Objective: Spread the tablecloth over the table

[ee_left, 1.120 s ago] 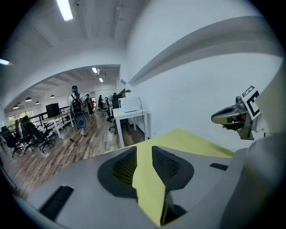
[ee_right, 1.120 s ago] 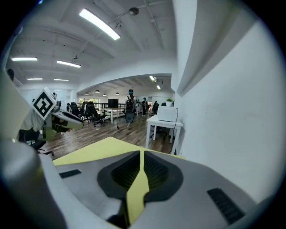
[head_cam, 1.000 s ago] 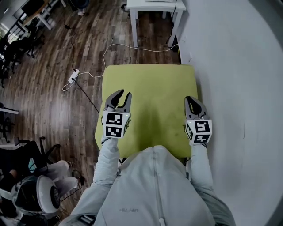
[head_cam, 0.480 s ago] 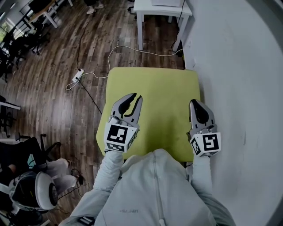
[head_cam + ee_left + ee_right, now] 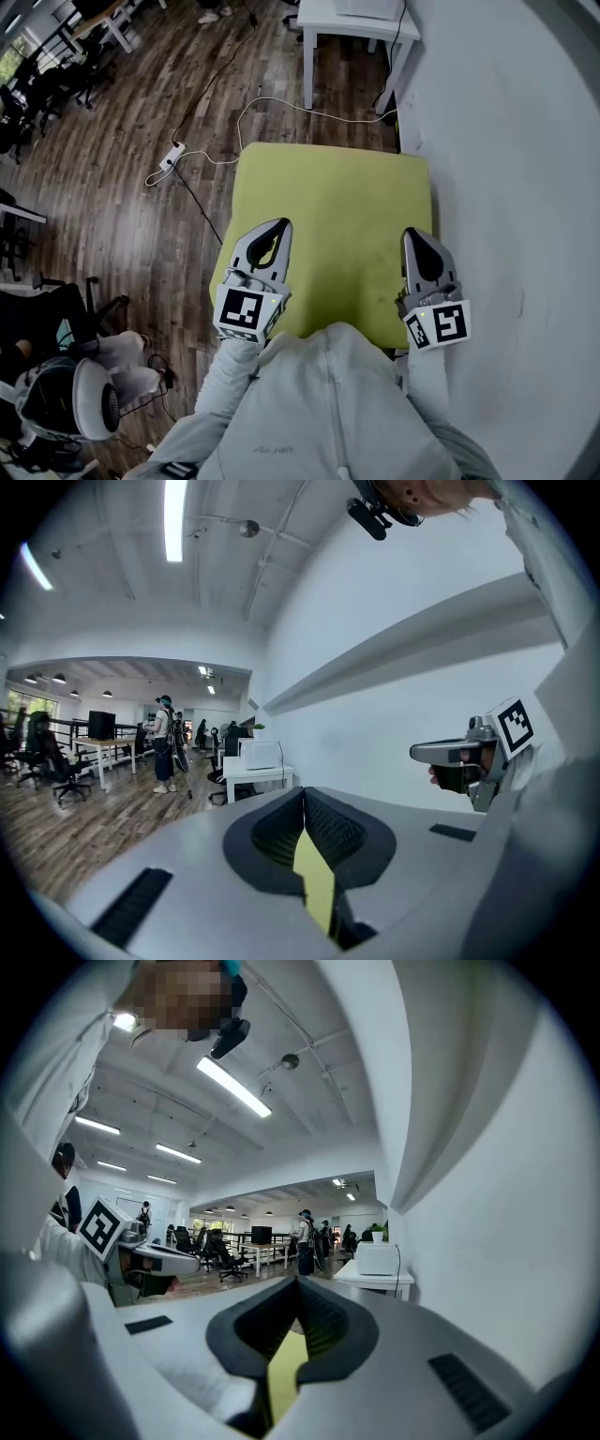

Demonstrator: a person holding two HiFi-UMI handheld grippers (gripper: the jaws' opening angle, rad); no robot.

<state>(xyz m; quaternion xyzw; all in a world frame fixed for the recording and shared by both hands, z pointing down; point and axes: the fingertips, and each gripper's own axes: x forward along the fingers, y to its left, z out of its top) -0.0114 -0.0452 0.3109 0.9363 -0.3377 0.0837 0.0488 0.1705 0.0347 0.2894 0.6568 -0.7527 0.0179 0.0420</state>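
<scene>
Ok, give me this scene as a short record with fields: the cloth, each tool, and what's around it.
cloth: yellow-green tablecloth, spread flat, near edge by the person
left tool: left tool shut on the tablecloth; its jaws have just been closing, cloth between them
right tool: right tool shut on the tablecloth
right of cloth: white wall
beyond cloth: white desk
left of cloth: wood floor with a power strip and white cable

tablecloth [image 5: 333,216] between floor [image 5: 122,216] and wall [image 5: 506,141]
</scene>
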